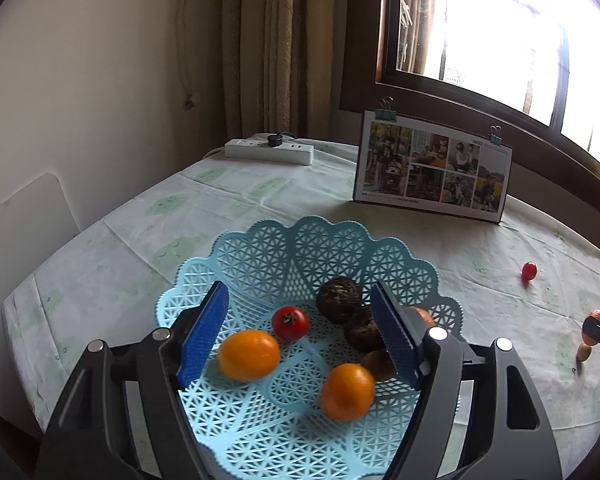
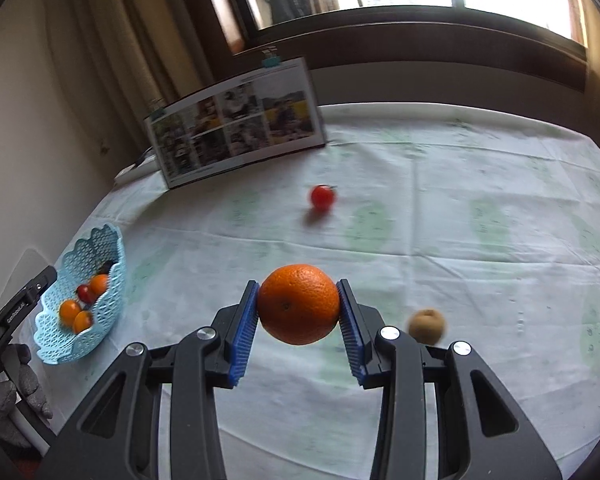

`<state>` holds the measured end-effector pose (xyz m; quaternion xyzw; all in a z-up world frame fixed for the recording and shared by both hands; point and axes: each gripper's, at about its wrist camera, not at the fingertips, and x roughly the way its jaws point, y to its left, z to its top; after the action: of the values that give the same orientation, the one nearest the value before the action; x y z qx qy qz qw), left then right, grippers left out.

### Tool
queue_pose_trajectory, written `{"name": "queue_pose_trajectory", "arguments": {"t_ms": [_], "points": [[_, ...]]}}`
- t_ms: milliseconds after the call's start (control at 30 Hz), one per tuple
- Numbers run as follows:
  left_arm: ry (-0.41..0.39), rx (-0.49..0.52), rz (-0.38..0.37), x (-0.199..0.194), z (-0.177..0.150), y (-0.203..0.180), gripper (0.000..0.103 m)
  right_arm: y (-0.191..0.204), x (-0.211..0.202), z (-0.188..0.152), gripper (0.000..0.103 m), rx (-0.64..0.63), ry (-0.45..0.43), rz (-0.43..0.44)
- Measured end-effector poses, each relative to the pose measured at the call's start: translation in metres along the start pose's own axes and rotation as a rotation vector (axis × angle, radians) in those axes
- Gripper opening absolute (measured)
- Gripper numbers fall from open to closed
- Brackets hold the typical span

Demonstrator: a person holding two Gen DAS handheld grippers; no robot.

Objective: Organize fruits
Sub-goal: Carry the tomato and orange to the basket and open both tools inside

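The right tool (image 2: 298, 312) is clamped on a big orange (image 2: 299, 304), held just above the worktop (image 2: 460, 208). The left tool (image 1: 300, 324) is wide apart, holding nothing, over the blue basket (image 1: 332, 248). Carry the orange slowly and let go low, so it doesn't bump the fruit inside.

pale blue basket (image 1: 332, 248) with an openwork lattice (scalloped rim); orange citrus (image 1: 249, 355), a red tomato (image 1: 290, 323) and dark brown fruit (image 1: 339, 299) in it. white tabletop (image 2: 460, 208) cloth with faint green prints. blue-padded jaws, bright orange fruit (image 2: 299, 304).
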<state>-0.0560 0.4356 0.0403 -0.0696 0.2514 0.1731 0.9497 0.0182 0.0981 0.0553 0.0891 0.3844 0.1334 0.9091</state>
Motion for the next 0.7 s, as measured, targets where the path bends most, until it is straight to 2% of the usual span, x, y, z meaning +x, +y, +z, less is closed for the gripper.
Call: {"name": "queue_pose_trajectory", "arguments": {"t_ms": [533,700], "points": [[0.003,-0.04,0.016,-0.006,-0.008,0.042,0.083,0.146,0.022,-0.004,0.039,-0.224,0.055,0.221],[0.0,-0.043,0.025,-0.009,-0.01,0.053,0.083,0.176,0.03,-0.005,0.039,-0.262,0.067,0.262]]}}
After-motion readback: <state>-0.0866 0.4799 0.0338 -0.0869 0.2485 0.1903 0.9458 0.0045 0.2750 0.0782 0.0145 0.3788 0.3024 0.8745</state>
